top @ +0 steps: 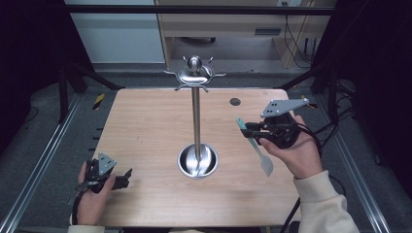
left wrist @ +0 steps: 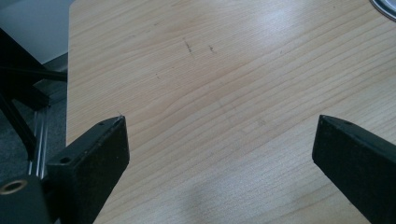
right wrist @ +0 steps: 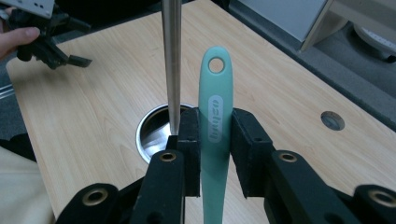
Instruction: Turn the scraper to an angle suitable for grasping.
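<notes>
A teal spatula (top: 257, 148) hangs over the right half of the table, its pale blade lower and nearer the table's front, its handle end with a hole pointing away. My right gripper (top: 248, 128) is shut on its handle; in the right gripper view the pads squeeze the spatula's handle (right wrist: 215, 107) from both sides. A steel utensil stand (top: 196, 116) rises at the table's middle, with a ring of hooks (top: 195, 74) on top and a round dish base (top: 197, 161). Its pole (right wrist: 172, 60) stands just left of the held handle. My left gripper (top: 124, 177) rests open at the front left, its jaws wide over bare wood (left wrist: 219, 123).
The wooden table (top: 145, 126) has a small round hole (top: 235, 102) at the back right. Black frame rails run along both sides. A wooden cabinet stands on the floor behind the table. The left gripper (right wrist: 77, 59) shows far off in the right gripper view.
</notes>
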A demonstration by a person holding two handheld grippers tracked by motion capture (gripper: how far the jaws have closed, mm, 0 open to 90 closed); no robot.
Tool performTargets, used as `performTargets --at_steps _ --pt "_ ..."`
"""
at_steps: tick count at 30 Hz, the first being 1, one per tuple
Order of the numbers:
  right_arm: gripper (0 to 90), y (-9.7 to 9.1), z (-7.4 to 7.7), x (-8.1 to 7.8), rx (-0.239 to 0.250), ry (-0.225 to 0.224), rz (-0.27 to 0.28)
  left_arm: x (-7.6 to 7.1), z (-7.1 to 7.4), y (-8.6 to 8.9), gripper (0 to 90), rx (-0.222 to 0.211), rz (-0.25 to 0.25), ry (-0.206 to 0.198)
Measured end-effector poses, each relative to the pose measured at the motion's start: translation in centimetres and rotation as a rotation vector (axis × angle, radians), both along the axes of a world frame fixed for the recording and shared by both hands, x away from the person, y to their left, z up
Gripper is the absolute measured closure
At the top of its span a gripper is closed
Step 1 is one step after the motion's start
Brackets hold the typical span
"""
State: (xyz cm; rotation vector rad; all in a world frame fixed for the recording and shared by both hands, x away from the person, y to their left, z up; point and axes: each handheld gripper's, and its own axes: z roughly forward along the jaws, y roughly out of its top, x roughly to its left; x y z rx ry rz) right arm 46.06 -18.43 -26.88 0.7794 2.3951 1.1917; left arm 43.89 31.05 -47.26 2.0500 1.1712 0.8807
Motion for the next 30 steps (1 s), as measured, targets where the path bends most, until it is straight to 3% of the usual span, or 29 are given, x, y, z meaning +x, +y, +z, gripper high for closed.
performTargets --at_steps 5,18,30 --pt "74.2 -0.4 1.0 -0.6 0.067 -0.037 -0.015 0.0 0.0 0.0 3.7 0.005 -0.001 -0.001" --pt "74.2 -1.2 1.3 -1.3 0.186 -0.091 -0.056 -0.1 0.1 0.1 3.7 0.009 0.004 -0.006" --pt "74.2 -1.1 2.3 -1.8 0.247 -0.129 -0.072 -0.1 0.2 0.1 3.7 0.005 0.006 -0.011"
